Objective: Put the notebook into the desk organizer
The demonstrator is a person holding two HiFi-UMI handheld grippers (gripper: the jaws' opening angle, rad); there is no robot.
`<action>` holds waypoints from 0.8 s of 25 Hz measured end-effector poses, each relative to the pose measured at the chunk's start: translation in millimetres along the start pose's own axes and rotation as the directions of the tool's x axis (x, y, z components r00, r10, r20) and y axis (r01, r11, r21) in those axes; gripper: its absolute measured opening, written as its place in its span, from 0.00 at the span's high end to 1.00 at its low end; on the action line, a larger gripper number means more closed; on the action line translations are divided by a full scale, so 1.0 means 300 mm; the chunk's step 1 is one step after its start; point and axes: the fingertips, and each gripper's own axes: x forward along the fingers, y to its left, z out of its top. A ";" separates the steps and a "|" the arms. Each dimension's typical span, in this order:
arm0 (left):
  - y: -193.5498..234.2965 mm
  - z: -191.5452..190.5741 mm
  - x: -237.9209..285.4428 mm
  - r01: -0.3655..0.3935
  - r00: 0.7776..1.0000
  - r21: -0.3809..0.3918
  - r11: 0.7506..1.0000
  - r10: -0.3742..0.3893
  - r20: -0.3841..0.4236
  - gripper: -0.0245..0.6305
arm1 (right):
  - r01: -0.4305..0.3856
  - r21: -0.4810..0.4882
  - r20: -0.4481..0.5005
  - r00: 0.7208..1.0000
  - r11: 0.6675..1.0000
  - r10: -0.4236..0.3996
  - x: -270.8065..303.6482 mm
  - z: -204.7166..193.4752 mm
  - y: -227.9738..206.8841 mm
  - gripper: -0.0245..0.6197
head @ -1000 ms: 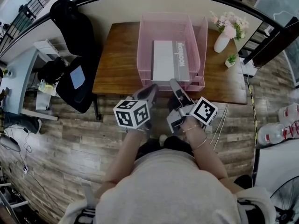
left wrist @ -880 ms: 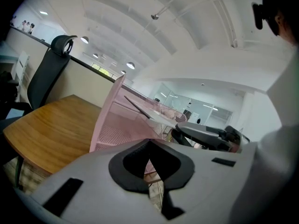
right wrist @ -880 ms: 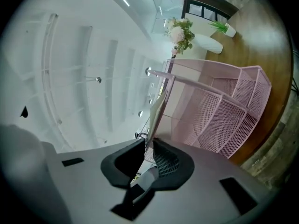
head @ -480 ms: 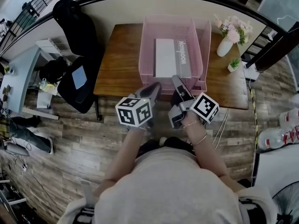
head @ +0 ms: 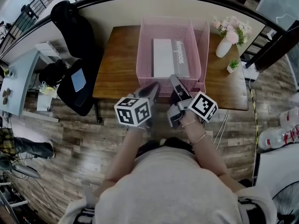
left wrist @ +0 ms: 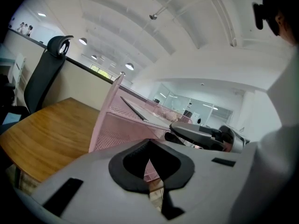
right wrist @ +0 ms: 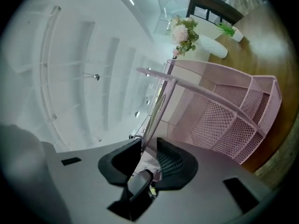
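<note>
Wood-plank floor [head: 70, 139] runs under a brown wooden surface [head: 119, 64] set against a curved partition. We note a black office chair [head: 65, 17] off its left end. At its right end stand a white vase of pink flowers [head: 223, 46] and a small green potted plant [head: 231, 66].

Centre of the surface: a pink wire-mesh desk organizer [head: 196, 45] with stacked trays. The grey-and-white notebook [head: 170, 58] lies flat in the top tray, long side running away from us, lettering along its grey half. Neither gripper touches it.

We hold both grippers side by side just off the near edge of the surface, pointing at the organizer's front. The left gripper [head: 153, 87] is on the left. In its own view the dark jaws meet at the tips with nothing caught between them. Pink mesh and the tray rim show beyond.

The right gripper [head: 174, 80] sits closer to the organizer, its tips at the front of the trays just short of the notebook's near end. Its jaws have just been opening and stand apart. Through the gap its own view shows only mesh and a pink rim farther off, so they grip nothing. The vase and flowers appear in that view past the organizer's far corner.
</note>
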 end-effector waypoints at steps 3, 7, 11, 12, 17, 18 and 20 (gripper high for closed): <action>-0.001 0.000 0.000 0.000 1.000 0.002 1.000 0.000 0.000 0.96 | 0.001 -0.004 -0.001 1.000 1.000 -0.001 0.002 0.000 -0.001 0.81; -0.002 0.002 -0.007 0.000 1.000 0.003 1.000 0.000 0.001 0.96 | 0.000 -0.010 0.003 1.000 1.000 0.000 -0.003 0.000 0.002 0.81; -0.008 0.005 -0.024 -0.009 1.000 0.022 1.000 0.009 0.005 0.96 | -0.001 -0.051 0.022 1.000 0.999 0.002 -0.031 0.011 0.015 0.80; -0.008 0.006 -0.030 -0.021 1.000 0.045 0.999 0.021 0.004 0.96 | 0.002 -0.066 0.024 1.000 0.998 0.000 -0.040 0.012 0.018 0.80; -0.022 0.011 -0.062 -0.068 0.998 0.170 0.983 0.069 0.002 0.96 | 0.055 -0.194 0.028 0.998 0.979 -0.050 -0.098 0.012 0.012 0.80; -0.025 0.010 -0.067 -0.070 0.997 0.181 0.981 0.071 0.002 0.96 | 0.066 -0.224 0.027 0.998 0.972 -0.061 -0.108 0.013 0.011 0.80; -0.031 0.007 -0.078 -0.080 0.997 0.209 0.975 0.082 0.001 0.96 | 0.085 -0.291 0.022 0.996 0.953 -0.082 -0.126 0.015 0.012 0.80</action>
